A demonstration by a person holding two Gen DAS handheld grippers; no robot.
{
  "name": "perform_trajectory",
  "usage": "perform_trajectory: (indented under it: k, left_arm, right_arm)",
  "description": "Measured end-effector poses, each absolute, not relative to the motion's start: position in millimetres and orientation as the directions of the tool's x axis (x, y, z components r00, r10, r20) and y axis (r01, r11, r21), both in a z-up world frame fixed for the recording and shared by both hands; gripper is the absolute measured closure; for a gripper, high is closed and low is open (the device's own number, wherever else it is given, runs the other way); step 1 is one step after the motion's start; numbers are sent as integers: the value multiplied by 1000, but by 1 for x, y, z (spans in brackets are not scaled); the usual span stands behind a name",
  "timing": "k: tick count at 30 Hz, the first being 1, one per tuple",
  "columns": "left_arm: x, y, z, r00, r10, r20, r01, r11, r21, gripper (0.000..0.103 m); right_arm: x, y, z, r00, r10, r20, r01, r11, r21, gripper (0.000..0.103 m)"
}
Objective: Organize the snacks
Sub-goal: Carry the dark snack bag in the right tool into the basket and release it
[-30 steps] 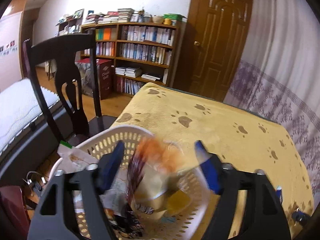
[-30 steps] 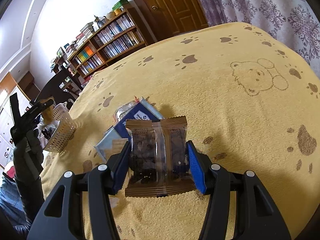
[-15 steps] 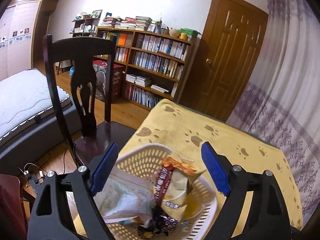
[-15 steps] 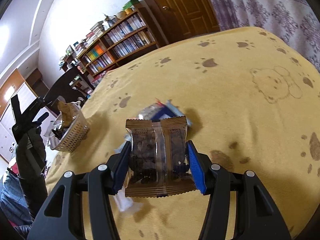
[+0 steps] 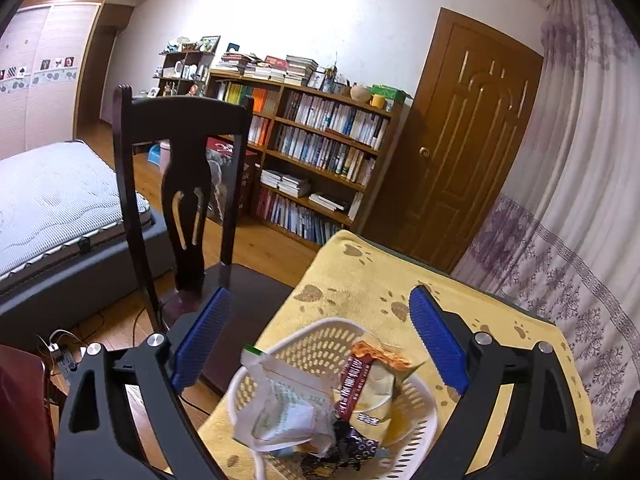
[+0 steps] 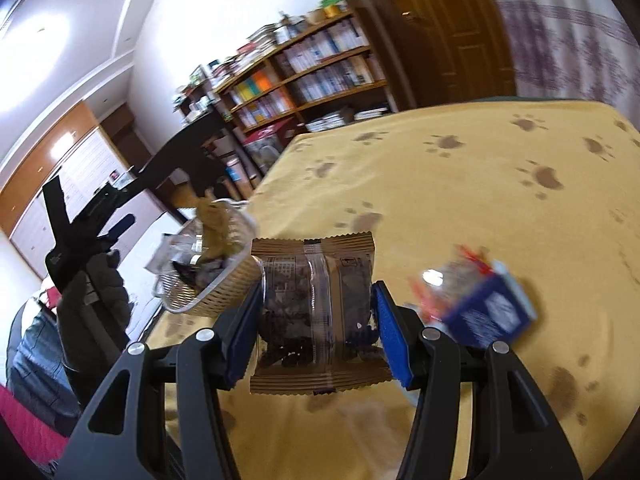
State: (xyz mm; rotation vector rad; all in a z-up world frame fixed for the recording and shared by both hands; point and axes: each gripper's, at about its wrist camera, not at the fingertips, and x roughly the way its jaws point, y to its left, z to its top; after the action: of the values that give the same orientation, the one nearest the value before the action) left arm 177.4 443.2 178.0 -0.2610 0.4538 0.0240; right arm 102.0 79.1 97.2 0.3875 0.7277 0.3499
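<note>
Left wrist view. I am holding the left tongs (image 5: 316,344) above the basket (image 5: 420,408), jaws wide apart and gripping nothing. The basket is sitting at the near corner of the desk (image 5: 400,280), close to the edge beside the chair (image 5: 180,160). Inside it are lying a white wrapper (image 5: 280,408), a tan bag (image 5: 376,384) with a dark red stripe standing on end, and darker packets beneath. The load is reaching rim height on the near side.

Right wrist view. I am carrying a brown packet (image 6: 316,312) in the right tongs (image 6: 316,328), jaws clamped on its two sides; it is hanging clear of the desk (image 6: 480,200). The basket (image 6: 216,280) is lying just beyond and to the left of the packet. A blue packet (image 6: 488,312) and a red-edged clear one (image 6: 448,280), both blurred, are lying on the cloth to the right. The left tongs (image 6: 120,220) and a gloved hand (image 6: 92,292) are visible past the basket.

Step in hand, as I judge it: transporting the brown packet to the basket. The next move is calling for swinging left over the rim, clearing the upright tan bag, then parting the jaws.
</note>
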Motion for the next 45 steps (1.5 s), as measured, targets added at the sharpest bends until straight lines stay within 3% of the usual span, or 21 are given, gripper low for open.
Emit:
perform_trajectory:
  k: [11,31,37,45]
  left_arm:
    - [166,470,190,918,-3,-397,-119,952,-283,10]
    - [166,478,193,921,32,-387,-151,948,-282,10]
    - [169,474,192,921,20,-388,-139,950,-279,10]
    - [170,473,190,920,19,-391,-140,949,-283,10]
  right_arm:
    - [164,166,112,583,566,-583,-272,812,517,48]
    - [247,258,88,456,618,-641,-293,784,547,48]
    - [265,279,82,436,605,-666,-318,796,515,48]
    - [276,299,67,451,495,-743,-352,863,362,48]
